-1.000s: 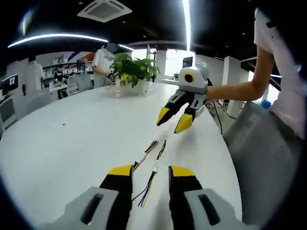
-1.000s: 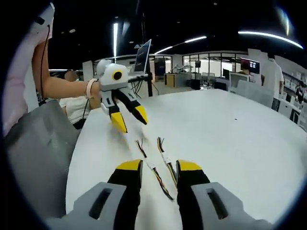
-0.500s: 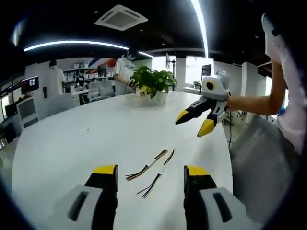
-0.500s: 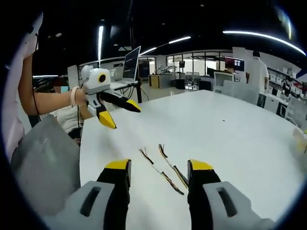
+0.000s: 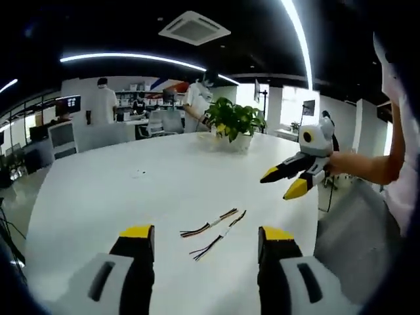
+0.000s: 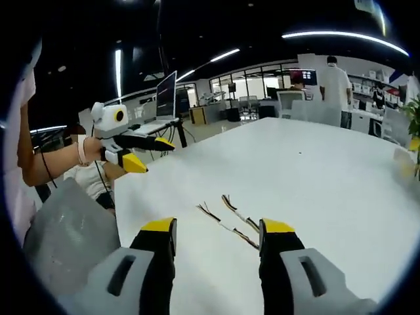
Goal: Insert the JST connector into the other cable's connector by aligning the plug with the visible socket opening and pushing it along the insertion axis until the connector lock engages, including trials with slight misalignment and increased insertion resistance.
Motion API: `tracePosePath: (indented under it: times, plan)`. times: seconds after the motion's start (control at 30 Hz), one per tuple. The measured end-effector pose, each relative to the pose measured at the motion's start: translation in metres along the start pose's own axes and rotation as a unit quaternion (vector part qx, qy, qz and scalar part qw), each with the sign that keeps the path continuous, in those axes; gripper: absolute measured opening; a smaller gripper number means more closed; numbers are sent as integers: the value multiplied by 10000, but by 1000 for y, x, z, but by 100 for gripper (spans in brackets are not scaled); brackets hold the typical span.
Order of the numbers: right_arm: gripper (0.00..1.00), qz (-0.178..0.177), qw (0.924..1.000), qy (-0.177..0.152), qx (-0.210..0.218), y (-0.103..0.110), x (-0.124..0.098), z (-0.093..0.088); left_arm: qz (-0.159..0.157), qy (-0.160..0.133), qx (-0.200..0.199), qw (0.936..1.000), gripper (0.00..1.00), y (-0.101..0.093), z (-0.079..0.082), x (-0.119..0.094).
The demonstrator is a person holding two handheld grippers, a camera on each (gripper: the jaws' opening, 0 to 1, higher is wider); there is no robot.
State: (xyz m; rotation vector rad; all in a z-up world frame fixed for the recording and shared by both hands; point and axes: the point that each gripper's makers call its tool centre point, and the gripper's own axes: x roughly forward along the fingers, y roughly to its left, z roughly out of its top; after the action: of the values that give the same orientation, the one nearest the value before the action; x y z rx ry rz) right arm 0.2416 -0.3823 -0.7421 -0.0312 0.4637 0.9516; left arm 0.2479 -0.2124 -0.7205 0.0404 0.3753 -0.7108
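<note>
two short cables lie side by side on the white table (image 5: 98,190), near its edge and not joined — in the left gripper view the upper cable (image 5: 210,224) and the lower cable (image 5: 218,236) run slantwise between and just beyond that view's own jaws. each has a small pale connector partway along and loose coloured wire ends (too small to tell plug from socket).

the left gripper (image 5: 205,244) hangs above the table with its yellow-tipped jaws spread wide, holding nothing. the right gripper (image 5: 287,184) comes into this view from the right, held in a person's hand (image 5: 341,164), off the table surface, its jaws parted and empty, well apart from the cables.

in the right gripper view the right gripper (image 6: 216,237) also has its jaws spread wide with nothing between them, and the two cables (image 6: 231,220) lie on the table just past the tips. the left gripper (image 6: 146,154) shows at the left of that view, jaws parted, in the person's other hand (image 6: 98,157).

a potted plant (image 5: 235,121) stands farther back on the table — behind it, people stand among office desks.
</note>
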Motion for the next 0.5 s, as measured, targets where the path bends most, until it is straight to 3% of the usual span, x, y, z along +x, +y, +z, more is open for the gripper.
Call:
tracePosePath:
  times: [0.1, 0.2, 0.5]
  plan:
    - [49, -173, 9996, 125, 172, -2, -5, -7, 119, 58, -194, 9997, 62, -2, -9, -6]
    - [50, -256, 9992, 161, 253, 1, -10, -11, 197, 76, -649, 9977, 65, -7, -18, -11]
    - [54, -333, 9979, 216, 508, 16, -21, -16, 401, 277, -610, 9969, 69, -24, -38, -21]
